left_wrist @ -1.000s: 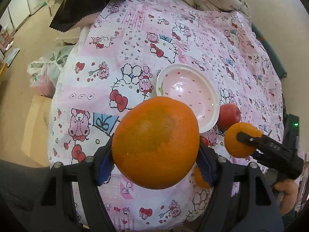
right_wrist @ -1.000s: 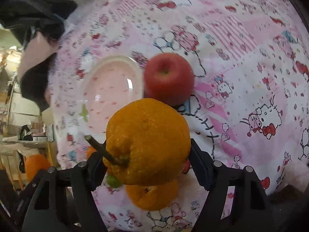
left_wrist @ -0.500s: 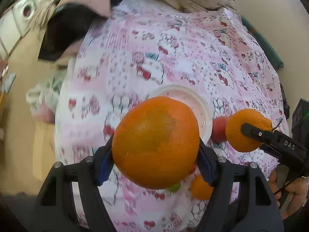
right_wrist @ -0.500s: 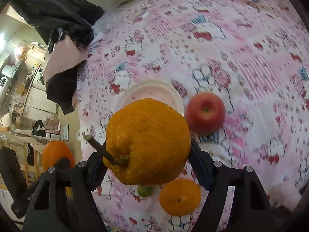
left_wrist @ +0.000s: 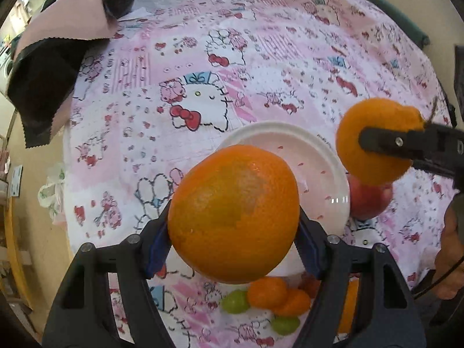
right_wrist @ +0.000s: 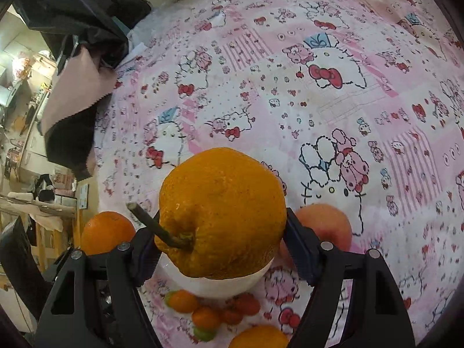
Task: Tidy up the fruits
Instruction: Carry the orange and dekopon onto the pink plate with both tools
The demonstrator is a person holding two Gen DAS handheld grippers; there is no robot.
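Since a second ago: both our tools have carried their fruit across the cloth; in the left view the plate has slid from upper centre to behind the big orange, and the apple now sits half hidden under the other fruit.
Left tool (left_wrist: 233,233): we hold it clamped on the big orange (left_wrist: 233,213), blue pads pressing both flanks, fruit lifted above the cloth.
Right tool (right_wrist: 221,236): we hold it clamped on the stemmed orange (right_wrist: 221,213), its woody stalk jutting out to the left.
Plate (left_wrist: 313,156): white, empty, partly covered in both views by the held fruit.
Apple (right_wrist: 324,223): on the cloth just beside the plate, right of it.
Small fruit (right_wrist: 203,310): little oranges, red ones and green grapes clustered near the plate's closer rim.
Pink printed cloth (right_wrist: 290,72): we see a wide bare stretch beyond the plate.
Edges: the cloth falls away on the left toward the floor; dark cloth (left_wrist: 43,87) hangs at the far left corner; our right hand (left_wrist: 449,249) shows at the left view's right edge.
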